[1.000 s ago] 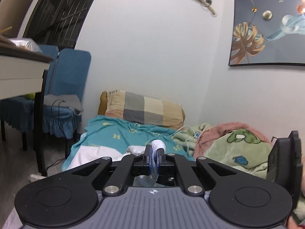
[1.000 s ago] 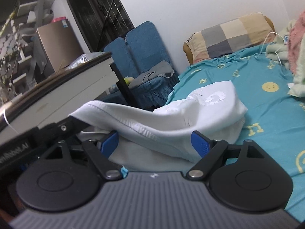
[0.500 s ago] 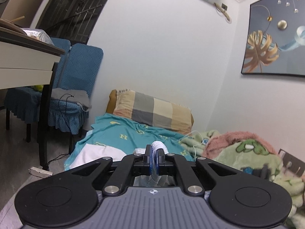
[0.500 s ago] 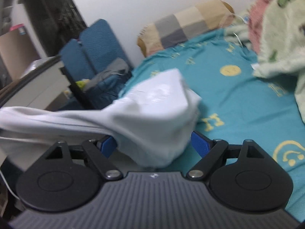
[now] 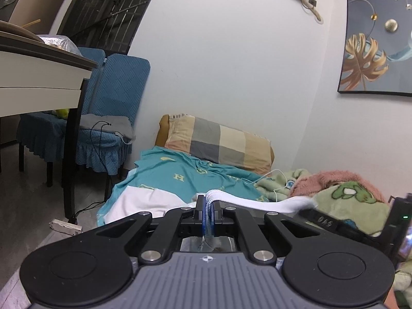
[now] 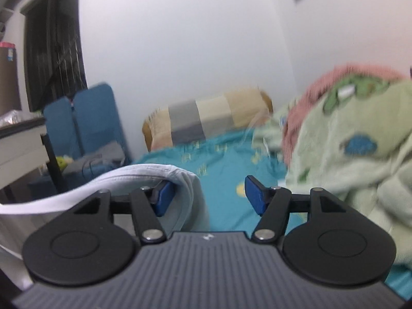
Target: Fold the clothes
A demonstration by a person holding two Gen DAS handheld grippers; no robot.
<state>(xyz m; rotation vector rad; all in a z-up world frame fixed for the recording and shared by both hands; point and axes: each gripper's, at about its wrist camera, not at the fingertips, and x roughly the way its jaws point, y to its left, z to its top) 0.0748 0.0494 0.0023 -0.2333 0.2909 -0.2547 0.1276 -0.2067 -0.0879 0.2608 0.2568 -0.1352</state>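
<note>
Fingers of the left gripper (image 5: 208,207) are pressed together, clamping a ribbed hem of the white garment (image 5: 260,200) between the blue pads. From that clamp, the hem runs as a taut band to the right, toward the right gripper's black body (image 5: 334,225). Right gripper (image 6: 206,195) fingers stand wide apart and grasp nothing; the garment (image 6: 144,177) drapes over the left blue pad (image 6: 163,198) only, its long axis running left to the frame edge. Beyond lies the teal bedsheet (image 5: 180,172), then a green fleece blanket (image 6: 347,159) on the right, and farthest a checked pillow (image 5: 219,144) against the wall.
</note>
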